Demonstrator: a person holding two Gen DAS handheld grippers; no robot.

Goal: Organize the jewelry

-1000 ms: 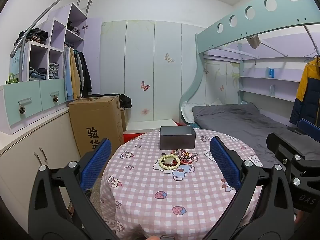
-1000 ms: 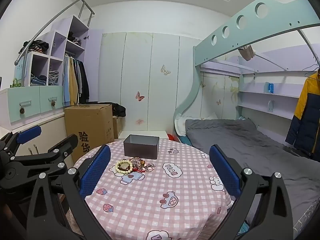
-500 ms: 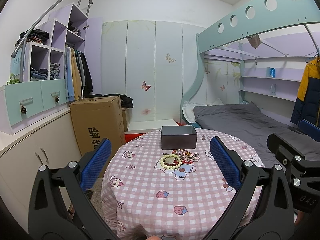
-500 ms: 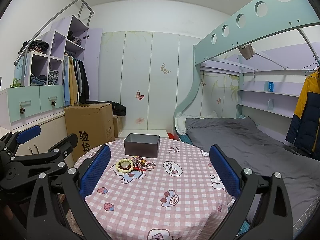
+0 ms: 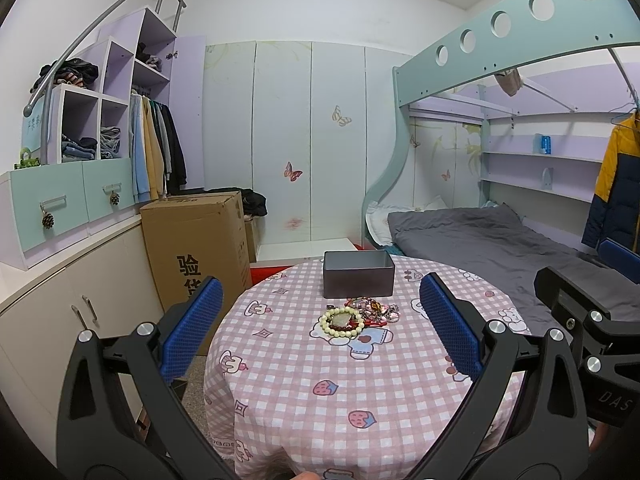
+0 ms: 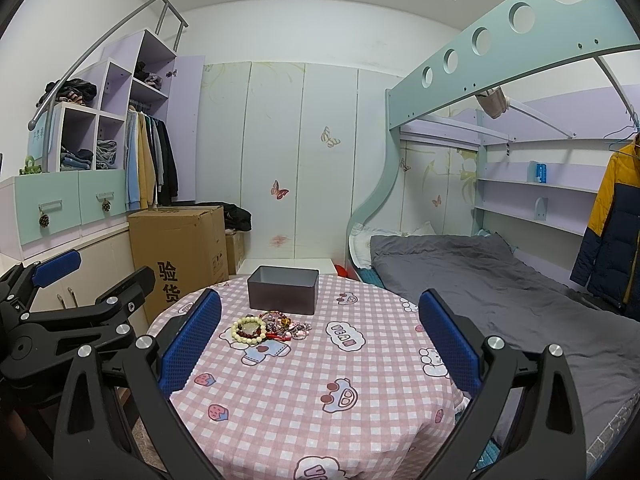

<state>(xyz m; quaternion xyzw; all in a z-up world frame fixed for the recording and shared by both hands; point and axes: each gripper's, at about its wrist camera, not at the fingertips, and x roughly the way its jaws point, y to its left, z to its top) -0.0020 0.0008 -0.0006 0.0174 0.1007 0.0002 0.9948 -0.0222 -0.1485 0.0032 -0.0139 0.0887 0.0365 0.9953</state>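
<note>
Several pieces of jewelry [image 5: 360, 314] lie heaped mid-table [image 5: 304, 380]: a cream bead bracelet [image 5: 342, 322], red and pink trinkets, just near of the open grey tin [image 5: 359, 274]. Left gripper [image 5: 320, 330] and right gripper [image 6: 318, 338] hover spread, empty.

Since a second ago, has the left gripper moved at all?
Yes, slightly. In the left wrist view the grey box and cardboard carton sit a little further right in the frame, so the left gripper has shifted or turned slightly left.

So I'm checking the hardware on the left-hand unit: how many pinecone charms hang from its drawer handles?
2. One pinecone charm hangs from the left drawer handle, the other from the right drawer handle. Others may be out of frame.
</note>
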